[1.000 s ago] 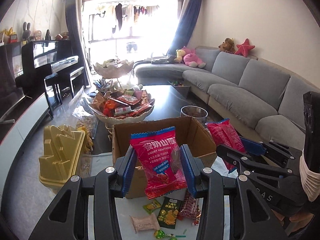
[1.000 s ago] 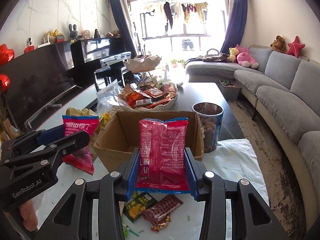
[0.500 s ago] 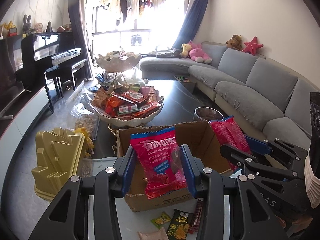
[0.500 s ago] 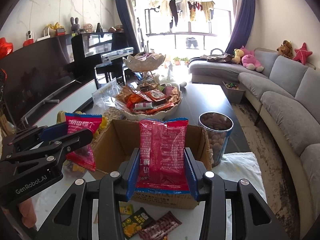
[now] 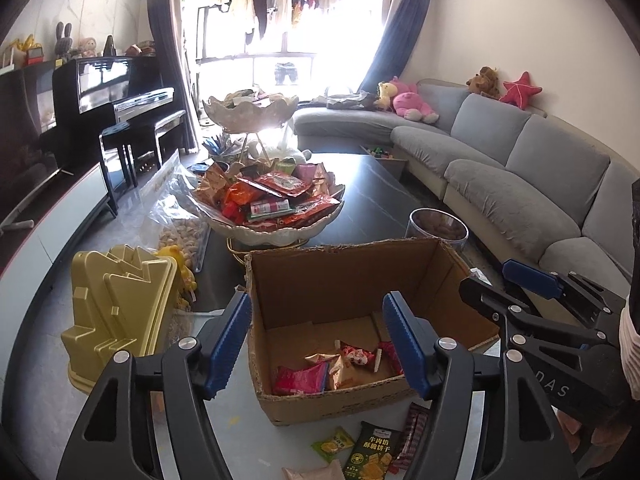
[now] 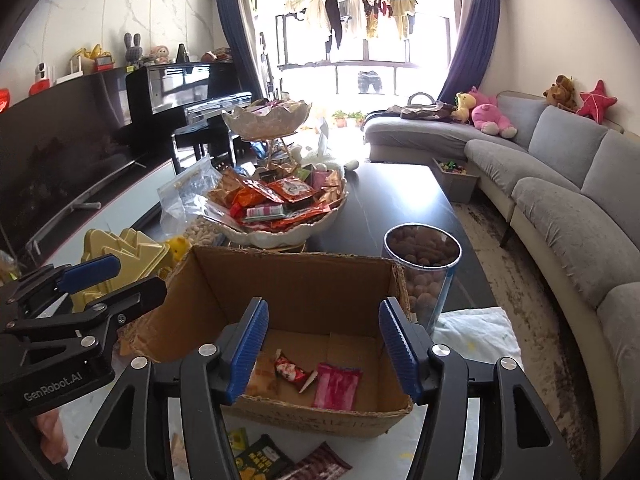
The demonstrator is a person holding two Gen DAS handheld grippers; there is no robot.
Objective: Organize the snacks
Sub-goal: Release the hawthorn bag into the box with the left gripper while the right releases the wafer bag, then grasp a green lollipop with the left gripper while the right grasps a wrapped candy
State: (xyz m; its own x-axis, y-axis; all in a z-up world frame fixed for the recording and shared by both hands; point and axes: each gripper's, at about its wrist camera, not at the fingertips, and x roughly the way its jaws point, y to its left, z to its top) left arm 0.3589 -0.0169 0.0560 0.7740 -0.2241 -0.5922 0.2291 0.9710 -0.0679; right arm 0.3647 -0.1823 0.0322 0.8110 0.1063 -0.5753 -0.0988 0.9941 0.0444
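An open cardboard box [image 5: 340,280] [image 6: 296,284] stands in front of both grippers. On its floor lie a red snack packet [image 5: 300,378] [image 6: 336,386] and small wrapped sweets [image 5: 354,356] [image 6: 290,370]. My left gripper [image 5: 316,344] hangs over the box's near left part, its jaws opening with nothing between them. My right gripper [image 6: 322,350] is over the near wall, its jaws also opening and empty. Each gripper shows in the other's view: the right gripper [image 5: 492,284] and the left gripper [image 6: 128,280]. Several loose packets [image 5: 372,452] [image 6: 260,460] lie on the table before the box.
Behind the box stands a tiered white bowl [image 5: 336,216] heaped with snacks. A clear jar of nuts [image 6: 420,264] is at the box's right, a gold moulded tray [image 5: 116,312] and a bag of peanuts [image 5: 180,232] at its left. A white cloth [image 6: 476,332] lies right of the box.
Both grippers held red packets a moment ago. Their jaws have since spread and the packets have dropped out into the box. Both grippers came closer to the box.
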